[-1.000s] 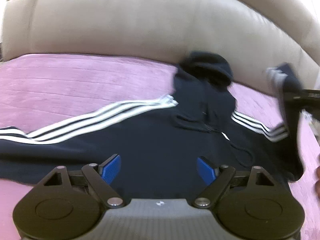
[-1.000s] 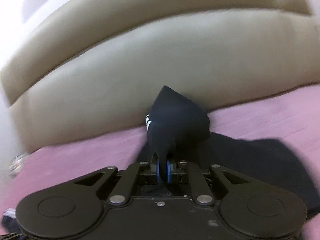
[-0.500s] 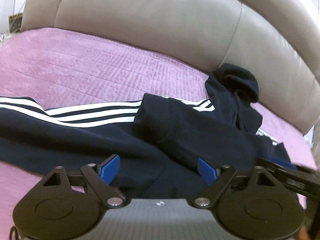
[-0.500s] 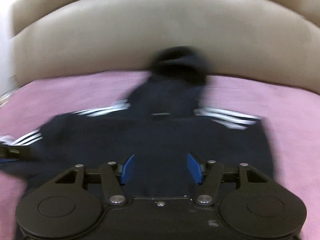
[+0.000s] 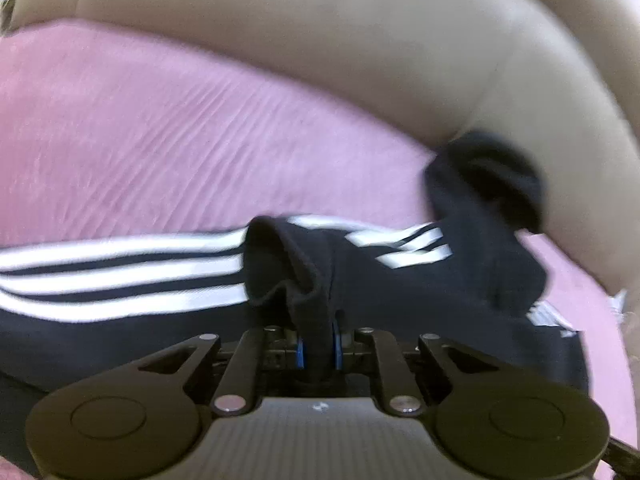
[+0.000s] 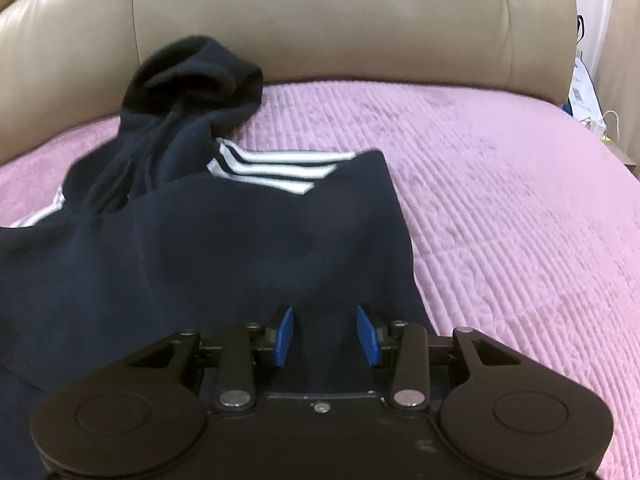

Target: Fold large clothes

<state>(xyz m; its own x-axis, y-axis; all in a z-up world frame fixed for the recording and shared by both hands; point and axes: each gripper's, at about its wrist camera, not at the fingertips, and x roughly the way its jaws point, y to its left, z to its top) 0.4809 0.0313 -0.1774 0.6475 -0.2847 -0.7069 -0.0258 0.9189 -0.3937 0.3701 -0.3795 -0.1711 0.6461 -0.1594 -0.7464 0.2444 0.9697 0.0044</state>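
A dark navy hoodie [image 6: 224,248] with white sleeve stripes [image 6: 276,170] lies on a pink quilted bedspread [image 6: 500,208], its hood [image 6: 192,72] bunched against the headboard. In the left wrist view the hoodie [image 5: 420,292] has a striped sleeve [image 5: 120,268] stretching left. My left gripper [image 5: 318,348] is shut on a folded cuff of the hoodie and holds it raised. My right gripper [image 6: 326,334] is open just above the hoodie's near part, with fabric between its blue pads [image 6: 285,334] but not clamped.
A beige padded leather headboard [image 6: 320,20] runs along the back of the bed. Pink bedspread [image 5: 160,140] lies left of and behind the hoodie. White items and a cable [image 6: 588,92] sit at the far right beside the bed.
My left gripper has closed on the hoodie's cuff, having been open half a second ago. My right gripper let go of the sleeve it held a second ago and stays open over the garment.
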